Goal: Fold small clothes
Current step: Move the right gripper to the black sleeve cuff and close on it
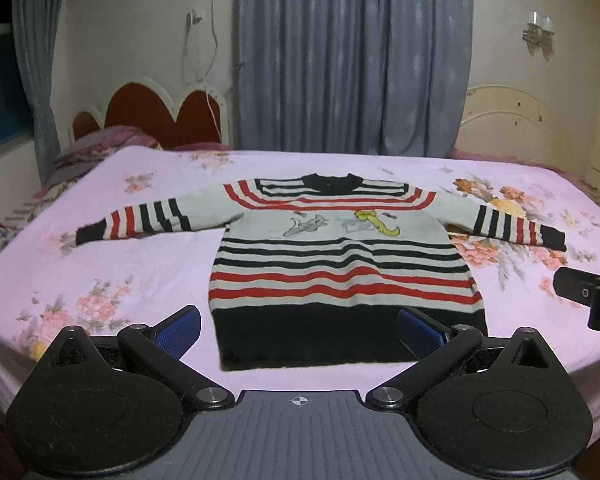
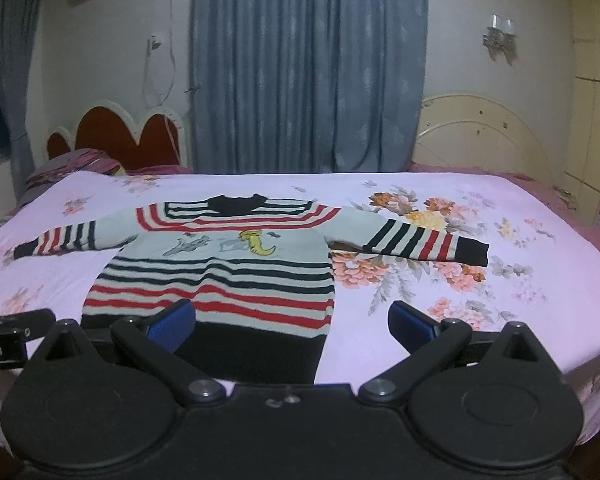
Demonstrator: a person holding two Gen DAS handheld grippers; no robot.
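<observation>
left wrist view: the left gripper [image 1: 298,330] hangs just above the near edge of the bed [image 1: 148,264], jaws spread wide and holding nothing, its blue pads [image 1: 180,330] set either side of the dark hem of a small striped sweater [image 1: 340,264]. the sweater lies flat and face up on the pink floral bedsheet, neck toward the far side, hem nearest the camera, both sleeves stretched out sideways. it has red and black stripes on a pale ground and a cartoon print across the chest. part of the right gripper shows at the right edge of this view, apart from the cloth.

in the right wrist view, the right gripper [image 2: 292,320] is also wide open and empty, hovering over the sweater's [image 2: 220,280] lower right corner; one pad [image 2: 172,322] is over the dark hem, the other over bare sheet. blue curtains [image 2: 308,64] hang behind the bed [image 2: 520,280].
</observation>
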